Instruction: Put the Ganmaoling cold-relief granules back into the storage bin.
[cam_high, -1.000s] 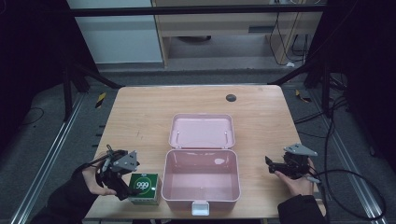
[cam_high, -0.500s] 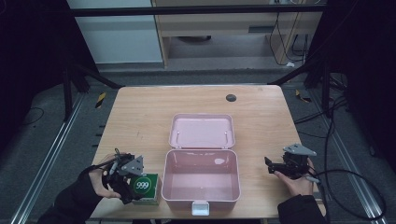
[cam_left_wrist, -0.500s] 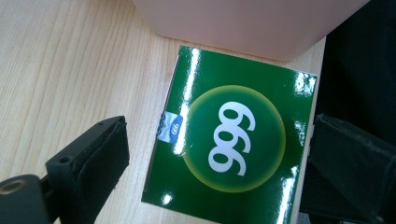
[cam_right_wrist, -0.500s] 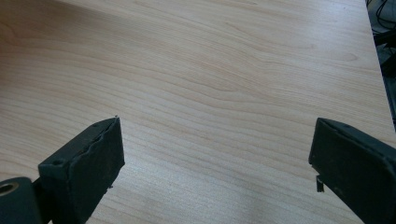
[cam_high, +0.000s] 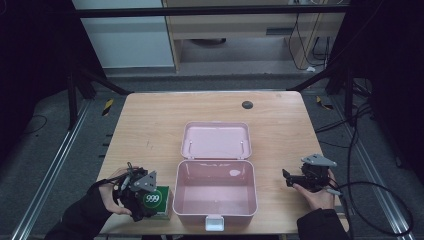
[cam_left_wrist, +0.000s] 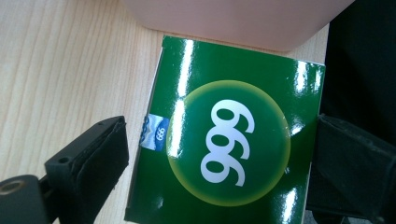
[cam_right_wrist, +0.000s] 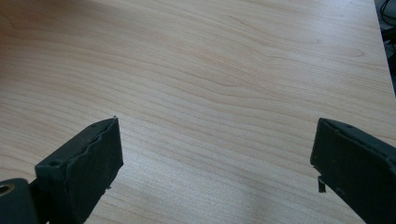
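Observation:
A glossy green box marked 999 (cam_high: 156, 201) lies flat on the wooden table (cam_high: 150, 130) near its front edge, against the left wall of an open pink lunch box (cam_high: 215, 192). My left gripper (cam_high: 140, 197) hovers over the green box (cam_left_wrist: 233, 140). In the left gripper view the left gripper (cam_left_wrist: 219, 128) is open, one jaw on each side of the box; a thin gap shows at the left jaw. My right gripper (cam_high: 288, 177) rests low at the table's right front, and in its own view this gripper (cam_right_wrist: 217, 126) is open over bare wood.
The pink lunch box's lid (cam_high: 216, 141) lies flat behind its tray, which has a white latch (cam_high: 214, 222) at the front. A small dark disc (cam_high: 247, 104) sits near the far edge. Cables (cam_high: 380, 190) trail off to the right of the table.
My left gripper has moved right and toward the front edge, from beside the green box to over it with its jaws on either side. The right gripper has stayed put.

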